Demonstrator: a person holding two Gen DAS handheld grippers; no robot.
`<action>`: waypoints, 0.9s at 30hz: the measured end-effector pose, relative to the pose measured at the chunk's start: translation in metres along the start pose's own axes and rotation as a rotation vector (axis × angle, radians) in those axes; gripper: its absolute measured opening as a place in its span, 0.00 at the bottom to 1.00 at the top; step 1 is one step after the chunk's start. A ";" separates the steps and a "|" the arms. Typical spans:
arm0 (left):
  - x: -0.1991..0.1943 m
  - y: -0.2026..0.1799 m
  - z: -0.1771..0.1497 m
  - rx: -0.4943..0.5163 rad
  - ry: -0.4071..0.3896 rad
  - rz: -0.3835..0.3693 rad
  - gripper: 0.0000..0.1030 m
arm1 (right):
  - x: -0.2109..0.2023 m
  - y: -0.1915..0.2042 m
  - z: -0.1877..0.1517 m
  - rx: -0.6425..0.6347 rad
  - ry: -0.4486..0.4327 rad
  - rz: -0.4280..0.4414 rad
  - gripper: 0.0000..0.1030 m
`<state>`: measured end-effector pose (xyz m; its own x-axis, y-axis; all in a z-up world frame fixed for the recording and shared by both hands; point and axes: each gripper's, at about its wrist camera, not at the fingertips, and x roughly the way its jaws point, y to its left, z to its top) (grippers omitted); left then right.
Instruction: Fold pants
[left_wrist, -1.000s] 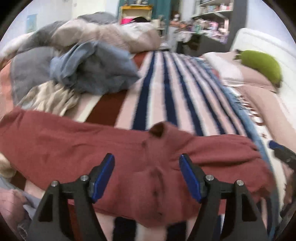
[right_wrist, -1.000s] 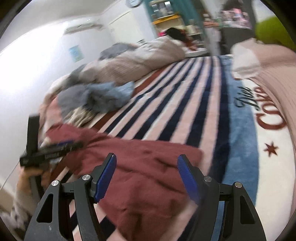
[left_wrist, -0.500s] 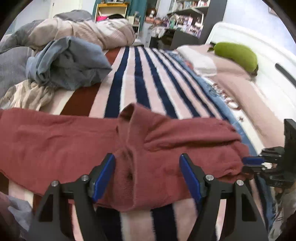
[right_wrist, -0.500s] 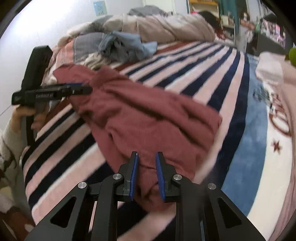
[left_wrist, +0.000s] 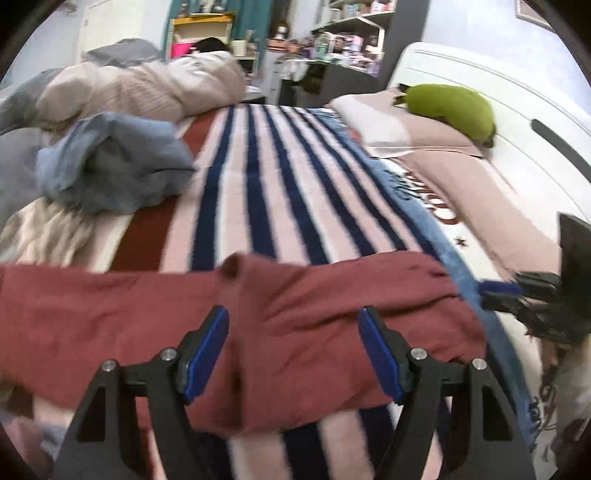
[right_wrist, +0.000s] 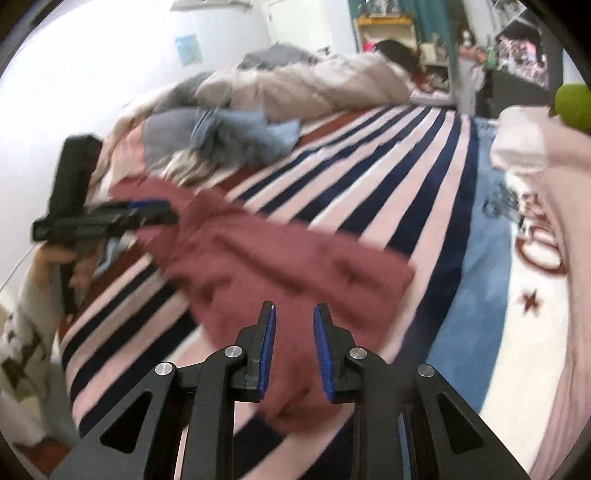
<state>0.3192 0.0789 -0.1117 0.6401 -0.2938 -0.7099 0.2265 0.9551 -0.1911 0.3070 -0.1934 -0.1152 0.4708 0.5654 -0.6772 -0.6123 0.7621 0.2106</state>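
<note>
The red pants (left_wrist: 314, 314) lie bunched on the striped bed (left_wrist: 280, 192). The left tongs (left_wrist: 293, 347) are wide above them — the right tongs (right_wrist: 293, 350) are narrow, holding nothing.

Pants (left_wrist: 295, 317) on blanket (left_wrist: 266, 177), pillow (left_wrist: 443, 173) right.

striped blanket (left_wrist: 258, 192) covers bed | blue-grey clothes heap (left_wrist: 107, 166) on its left edge | beige duvet (left_wrist: 140, 88) at its far end | green plush (left_wrist: 450, 107) on pink pillow (left_wrist: 461, 177) right of it | shelves (left_wrist: 347, 37) beyond
</note>
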 end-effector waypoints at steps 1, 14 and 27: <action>0.009 -0.003 0.004 -0.001 0.018 -0.044 0.67 | 0.004 -0.003 0.005 0.010 -0.005 0.007 0.17; 0.080 0.022 0.003 0.014 0.103 0.062 0.67 | 0.079 -0.055 0.013 0.124 0.068 -0.050 0.16; 0.049 0.037 0.010 -0.031 0.075 0.083 0.71 | 0.061 -0.025 0.014 0.071 -0.021 -0.049 0.46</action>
<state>0.3663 0.0990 -0.1466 0.5986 -0.2110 -0.7728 0.1514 0.9771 -0.1495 0.3601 -0.1740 -0.1519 0.5123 0.5330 -0.6734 -0.5421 0.8089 0.2278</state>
